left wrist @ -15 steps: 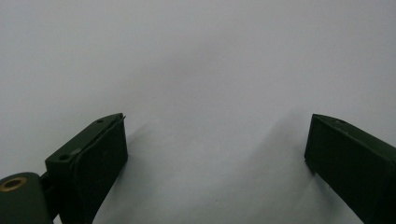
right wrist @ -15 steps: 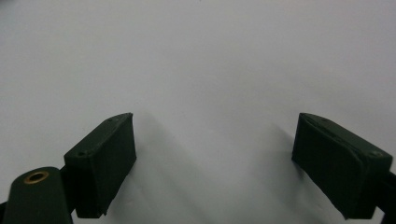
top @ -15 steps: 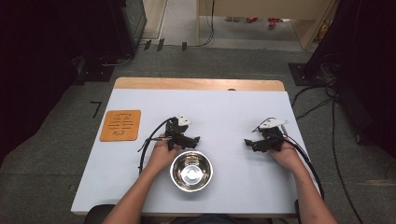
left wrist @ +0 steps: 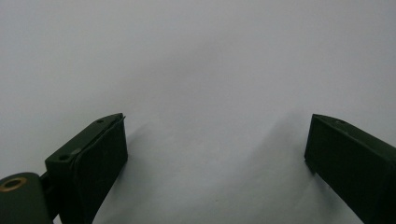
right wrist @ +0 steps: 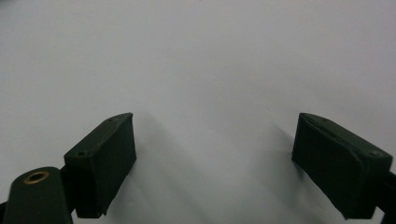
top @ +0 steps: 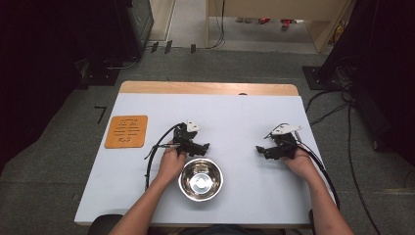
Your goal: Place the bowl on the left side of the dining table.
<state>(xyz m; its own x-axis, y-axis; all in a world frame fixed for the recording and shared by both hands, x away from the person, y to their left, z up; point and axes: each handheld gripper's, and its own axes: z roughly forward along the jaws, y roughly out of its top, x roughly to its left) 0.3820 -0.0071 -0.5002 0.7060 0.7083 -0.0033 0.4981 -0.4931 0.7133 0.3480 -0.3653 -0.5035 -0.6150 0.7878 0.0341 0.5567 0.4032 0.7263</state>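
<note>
Change: nothing has moved.
Left gripper (top: 204,146): mine, released, jaws wide, resting on the surface (top: 235,112) just beyond the bowl (top: 200,179).
Right gripper (top: 259,149): released, empty, pointing left.
Bowl: upright, round.

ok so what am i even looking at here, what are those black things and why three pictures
A person sits at a table with a pale top and holds a hand-held tool in each hand: the left gripper and the right gripper. Each has two black jaws and a trailing cable. The high view comes from a fixed camera above, looking down. The other two pictures come from small cameras riding on the grippers, looking along their own jaws, so the dark blocks are fingers. Both pairs stand wide apart over bare tabletop, holding nothing. On the table lie a shiny metal bowl by the left hand and an orange square mat farther left.
</note>
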